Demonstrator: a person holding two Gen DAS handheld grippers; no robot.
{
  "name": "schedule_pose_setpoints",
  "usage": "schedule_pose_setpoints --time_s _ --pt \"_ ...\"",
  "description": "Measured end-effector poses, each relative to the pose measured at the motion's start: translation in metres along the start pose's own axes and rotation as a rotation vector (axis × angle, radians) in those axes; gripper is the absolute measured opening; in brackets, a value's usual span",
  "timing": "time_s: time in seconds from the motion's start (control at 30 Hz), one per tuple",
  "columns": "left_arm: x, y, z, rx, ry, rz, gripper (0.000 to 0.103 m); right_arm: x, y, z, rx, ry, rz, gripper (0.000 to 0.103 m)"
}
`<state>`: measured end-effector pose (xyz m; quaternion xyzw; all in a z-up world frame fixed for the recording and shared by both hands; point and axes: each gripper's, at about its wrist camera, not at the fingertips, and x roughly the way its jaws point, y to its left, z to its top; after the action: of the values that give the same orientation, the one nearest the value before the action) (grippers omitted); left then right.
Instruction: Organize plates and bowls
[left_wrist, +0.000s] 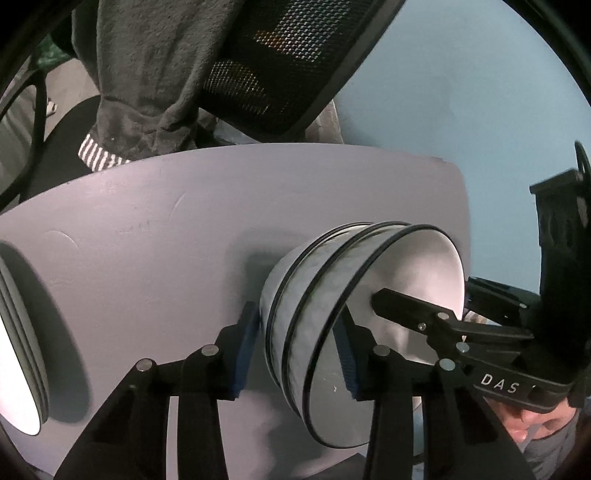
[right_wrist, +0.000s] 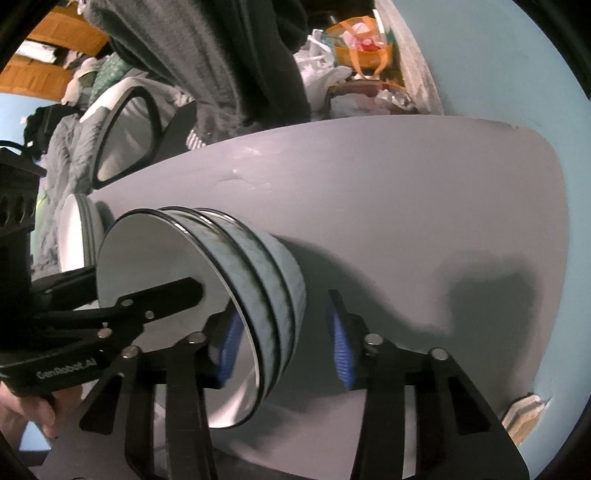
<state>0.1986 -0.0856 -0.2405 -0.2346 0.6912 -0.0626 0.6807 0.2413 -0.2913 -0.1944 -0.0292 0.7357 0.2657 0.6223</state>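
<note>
Both hand-held grippers straddle opposite rim walls of the bowl stack (left_wrist: 317, 321) mid-tabletop (left_wrist: 147, 229): left hand-held gripper (left_wrist: 295, 354) and right hand-held gripper (right_wrist: 286, 347), w/ jaws narrowed around the rim (pad contact unclear), prob. for a balanced two-sided lift. Plates (left_wrist: 18, 350) sit beyond the stack's left side.

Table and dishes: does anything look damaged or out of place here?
The grey table looks worn. Its near edge has what seems to be a chipped spot showing pale, rough material, and a curved scratch marks the top. The three nested bowls sit evenly, and the stacked plates look tidy.
</note>
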Motion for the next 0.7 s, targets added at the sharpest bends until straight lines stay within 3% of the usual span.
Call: schedule_pose_setpoints --time_s 0.07,0.23,0.43,0.7 --pt "0.000 -0.001 -0.001 0.019 0.000 0.001 0.040 0.001 0.000 0.002 -0.001 0.016 0.021 0.029" --pt "-0.005 0.001 -0.003 0.037 -0.008 0.008 0.034 0.003 0.004 0.005 -0.012 0.028 0.018 0.030" --pt "-0.013 0.007 -0.010 0.017 -0.034 0.020 0.025 0.004 0.016 0.004 -0.021 0.021 -0.051 0.030" --pt "-0.022 0.030 -0.023 -0.033 -0.026 0.052 0.020 0.018 0.037 -0.006 -0.020 0.051 -0.011 0.030"
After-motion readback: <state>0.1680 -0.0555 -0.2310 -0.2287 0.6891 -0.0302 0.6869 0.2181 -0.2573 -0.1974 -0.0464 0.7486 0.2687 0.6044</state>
